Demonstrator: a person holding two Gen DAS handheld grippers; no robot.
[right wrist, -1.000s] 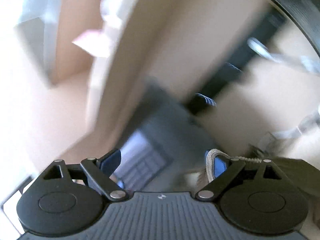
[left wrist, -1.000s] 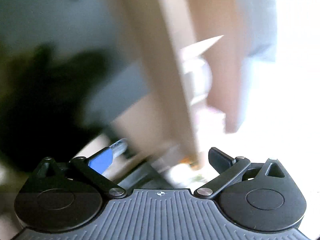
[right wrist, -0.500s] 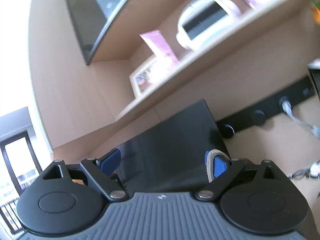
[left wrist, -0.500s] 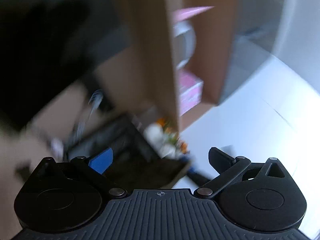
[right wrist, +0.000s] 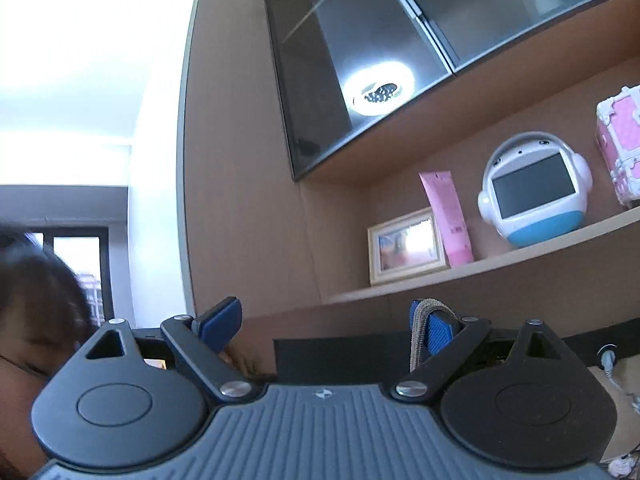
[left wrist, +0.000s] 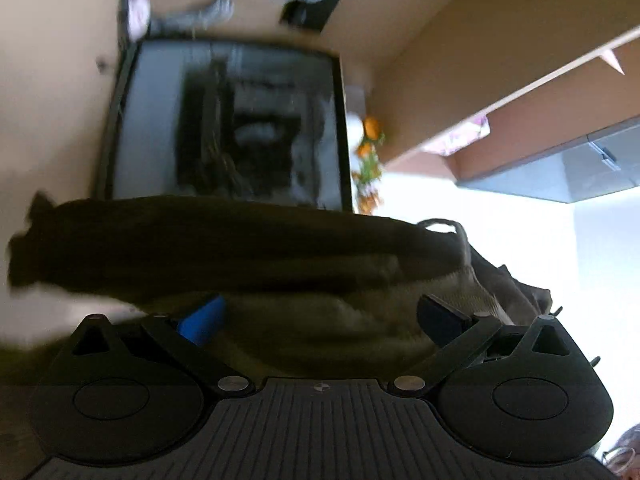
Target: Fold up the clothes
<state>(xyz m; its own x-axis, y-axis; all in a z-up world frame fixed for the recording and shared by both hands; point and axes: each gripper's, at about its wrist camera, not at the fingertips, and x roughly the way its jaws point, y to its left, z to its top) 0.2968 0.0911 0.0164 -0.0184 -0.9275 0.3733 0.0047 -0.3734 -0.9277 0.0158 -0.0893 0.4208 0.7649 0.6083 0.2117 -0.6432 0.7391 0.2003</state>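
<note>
Dark garment (left wrist: 224, 248) fills only the left tool's (left wrist: 320, 316) spread view; right tool (right wrist: 326, 320), spread, faces shelves (right wrist: 480, 268).

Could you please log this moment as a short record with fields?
left hand-held gripper: open, dark garment lying across its front
right hand-held gripper: open, aimed up at the shelf
snag: beige cord looped over the right finger pad
shelf items: photo frame, pink tube, robot toy
background: monitor, blurred
</note>
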